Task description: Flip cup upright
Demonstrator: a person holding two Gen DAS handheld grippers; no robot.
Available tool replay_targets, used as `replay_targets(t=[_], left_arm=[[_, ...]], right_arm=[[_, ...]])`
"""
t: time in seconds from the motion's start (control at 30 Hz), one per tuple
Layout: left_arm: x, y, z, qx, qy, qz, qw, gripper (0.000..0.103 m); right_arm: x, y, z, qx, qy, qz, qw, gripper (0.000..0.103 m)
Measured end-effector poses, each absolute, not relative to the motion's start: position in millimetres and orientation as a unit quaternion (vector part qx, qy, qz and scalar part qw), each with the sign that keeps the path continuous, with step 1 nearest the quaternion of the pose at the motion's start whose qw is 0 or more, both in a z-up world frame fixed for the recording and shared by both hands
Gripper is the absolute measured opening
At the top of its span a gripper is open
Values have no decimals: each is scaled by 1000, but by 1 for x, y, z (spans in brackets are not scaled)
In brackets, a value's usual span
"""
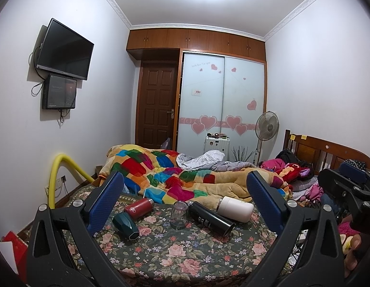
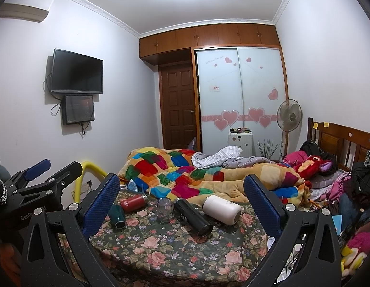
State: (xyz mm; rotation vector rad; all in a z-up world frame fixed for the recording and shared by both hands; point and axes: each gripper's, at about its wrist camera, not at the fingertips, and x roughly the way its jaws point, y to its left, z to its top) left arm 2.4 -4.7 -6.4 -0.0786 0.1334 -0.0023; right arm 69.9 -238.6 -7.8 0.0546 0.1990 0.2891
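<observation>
Spread wide at the left claw (image 1: 185, 177), gripping nothing, blue pads framing the lower centre of the left view. Same at the right claw (image 2: 182, 179): released, empty, hovering short of the clutter. Just beyond both, at lower centre of each view, the clear cup (image 1: 179, 215) (image 2: 165, 210), standing on the floral bedspread (image 1: 175, 251) on what looks like its rim, narrower end up, though hard to confirm through the glass. Crowded closely: touching or almost touching the black flask (image 1: 211, 217) on its right, with the white flask (image 1: 235, 209) lying against the far end of that one. To the lower left, a green cup (image 1: 126, 226) on its side, and behind it a red bottle (image 1: 139, 206), also lying down. Further back, the patchwork blanket (image 1: 161, 167) heaped across the middle of the frame. Risks, as a judgement: clipping the black flask with the outer finger while closing in, sending it rolling toward the near edge; squeezing smooth glass too lightly and losing it mid-turn; setting it down on soft, uneven bedding and watching it topple. Also possible: picking the wrong cup, given the green one lying sideways nearby. Best approached from the open left side, slowly.
</observation>
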Motion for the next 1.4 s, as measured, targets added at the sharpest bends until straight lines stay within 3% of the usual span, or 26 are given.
replay_targets(t=[0.63,1.1,1.4], left_arm=[[47,15,-31,-59,115,20,991,103],[154,62,-152,-80,297,78,948,103],[182,73,-191,-85,352,97,927,103]], right_arm=[[106,-236,-26,19,147,137,979,103],[247,-234,-124,-22,347,152,925,103],[342,-204,-188,-76,469,199,857,102]])
